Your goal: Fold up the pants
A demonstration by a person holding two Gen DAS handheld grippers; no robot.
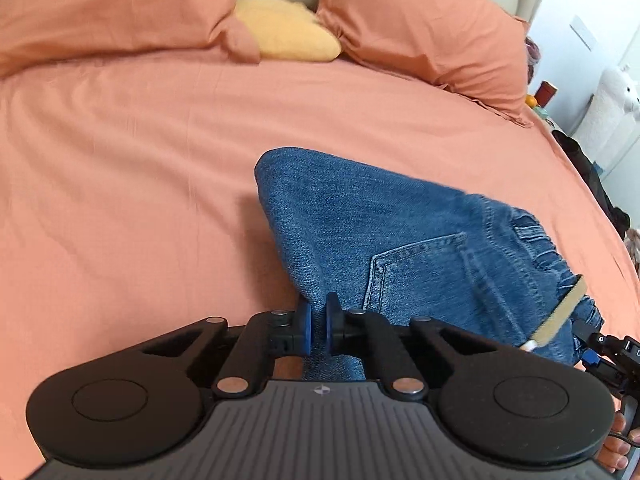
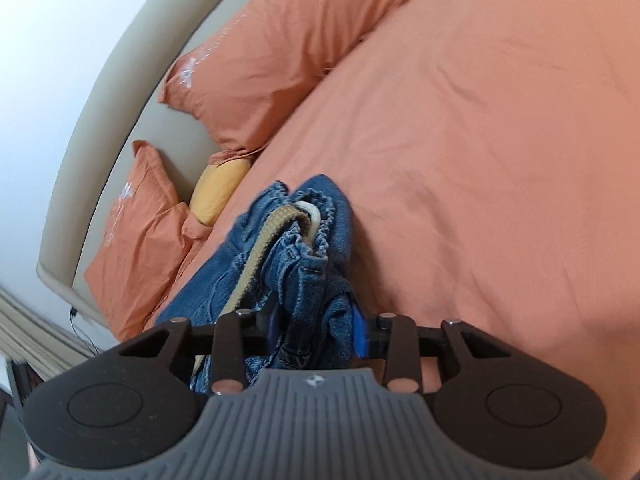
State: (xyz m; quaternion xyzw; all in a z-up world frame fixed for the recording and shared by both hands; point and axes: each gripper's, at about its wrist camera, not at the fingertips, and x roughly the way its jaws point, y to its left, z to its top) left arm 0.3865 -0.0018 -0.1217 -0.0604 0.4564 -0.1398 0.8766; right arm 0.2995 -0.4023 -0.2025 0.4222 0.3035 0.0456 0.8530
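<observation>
1. An orange-sheeted bed (image 1: 160, 140) is seen, with orange pillows (image 1: 420, 28) and a yellow cushion (image 1: 286, 30) at the headboard; nothing lies between them and the pants.
2. A thin denim edge is pinched by the nearly closed left gripper (image 1: 318, 326); the gathered waistband is clamped in the partly closed right gripper (image 2: 316, 330).
3. The blue denim pants (image 1: 380, 220), with elastic waist and tan drawstring (image 2: 256, 256), are draped on the bed.

Blue denim pants (image 1: 384, 232), tan drawstring (image 2: 256, 264); orange sheet (image 1: 160, 140), orange pillows (image 1: 432, 28); yellow cushion (image 1: 284, 28).
</observation>
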